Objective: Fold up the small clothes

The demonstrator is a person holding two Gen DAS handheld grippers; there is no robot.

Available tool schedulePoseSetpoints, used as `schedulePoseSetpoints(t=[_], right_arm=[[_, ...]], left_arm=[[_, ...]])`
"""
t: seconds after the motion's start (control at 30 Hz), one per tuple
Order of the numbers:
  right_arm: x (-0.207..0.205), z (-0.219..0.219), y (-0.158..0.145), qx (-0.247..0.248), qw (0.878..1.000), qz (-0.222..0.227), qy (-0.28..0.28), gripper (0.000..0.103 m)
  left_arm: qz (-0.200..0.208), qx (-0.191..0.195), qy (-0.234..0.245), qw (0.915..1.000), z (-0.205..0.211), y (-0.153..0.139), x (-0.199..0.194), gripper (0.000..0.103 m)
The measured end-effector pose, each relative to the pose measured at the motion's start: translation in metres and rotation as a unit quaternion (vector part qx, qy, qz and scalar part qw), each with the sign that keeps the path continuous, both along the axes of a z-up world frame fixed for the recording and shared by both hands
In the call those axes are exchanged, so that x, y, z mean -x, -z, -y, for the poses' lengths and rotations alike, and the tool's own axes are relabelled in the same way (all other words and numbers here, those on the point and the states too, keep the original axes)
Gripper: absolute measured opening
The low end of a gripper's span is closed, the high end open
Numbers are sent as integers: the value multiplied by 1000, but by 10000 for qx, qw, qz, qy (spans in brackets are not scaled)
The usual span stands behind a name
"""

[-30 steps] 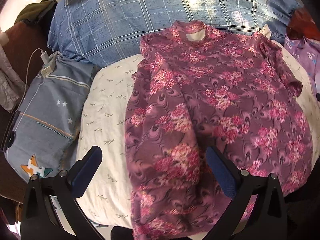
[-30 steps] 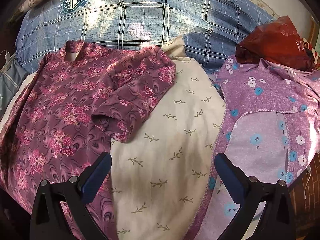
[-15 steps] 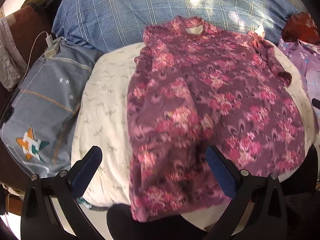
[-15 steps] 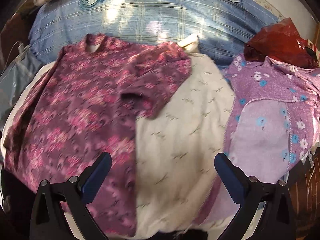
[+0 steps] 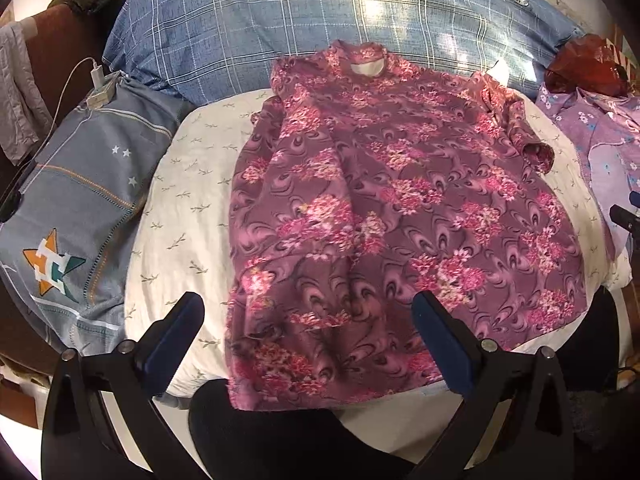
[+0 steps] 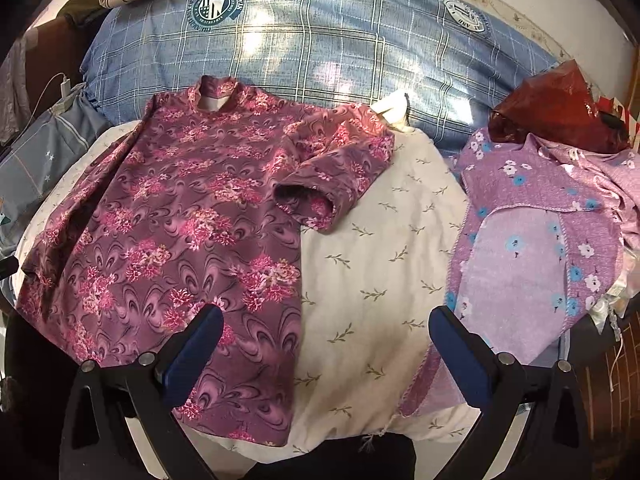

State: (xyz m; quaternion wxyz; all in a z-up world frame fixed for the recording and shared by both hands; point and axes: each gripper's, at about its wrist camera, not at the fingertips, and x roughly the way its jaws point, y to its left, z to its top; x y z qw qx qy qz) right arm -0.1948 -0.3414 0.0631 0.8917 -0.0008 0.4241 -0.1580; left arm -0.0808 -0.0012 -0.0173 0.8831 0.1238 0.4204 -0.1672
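Note:
A maroon shirt with pink flowers (image 5: 384, 216) lies spread on a cream leaf-print cushion (image 5: 184, 216), collar at the far side. Its left side is folded inward; the right short sleeve (image 6: 332, 184) lies folded over. The shirt also shows in the right wrist view (image 6: 180, 232). My left gripper (image 5: 308, 336) is open and empty, held above the shirt's near hem. My right gripper (image 6: 326, 344) is open and empty, held above the cushion (image 6: 380, 264) right of the shirt's hem.
A blue plaid pillow (image 5: 320, 20) lies behind the cushion. A grey-blue star-print cloth (image 5: 80, 200) with a charger (image 5: 98, 92) lies at left. A lilac flowered garment (image 6: 536, 248) and a red bag (image 6: 560, 108) lie at right.
Both grippers have pulled back and up from the shirt, so more of the cushion and the near hem shows. The shirt lies as before.

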Motion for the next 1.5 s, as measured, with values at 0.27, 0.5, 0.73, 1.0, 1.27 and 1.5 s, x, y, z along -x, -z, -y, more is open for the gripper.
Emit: schedulePoseSetpoints(t=[0.27,0.5,0.73,1.0,1.27,1.5], right_arm=[[1,2,1,-83,9999,47,84,102],[-22,16,-2,-279,9994,163,158,103],[-115,54,23,-496,9982,-99,318,103],[-198,85,69,-299,9959,-839,-135,10],[-146,316,-24,-214,9706,184,2392,10],[-79,380,-24,-1356,9353,1076,3086,42]], left_arm=[[-32,-37,269,9996,18,9,7,103],[-171,88,231,9995,18,8,-11,103],[-312,-18,-588,9978,7,-11,-88,103],[-929,-119,-1028,9903,15,7,-144,103],[-766,-208,-1080,9910,34,-7,-173,103],[-789,57,-1833,9799,7,-29,-209,103]])
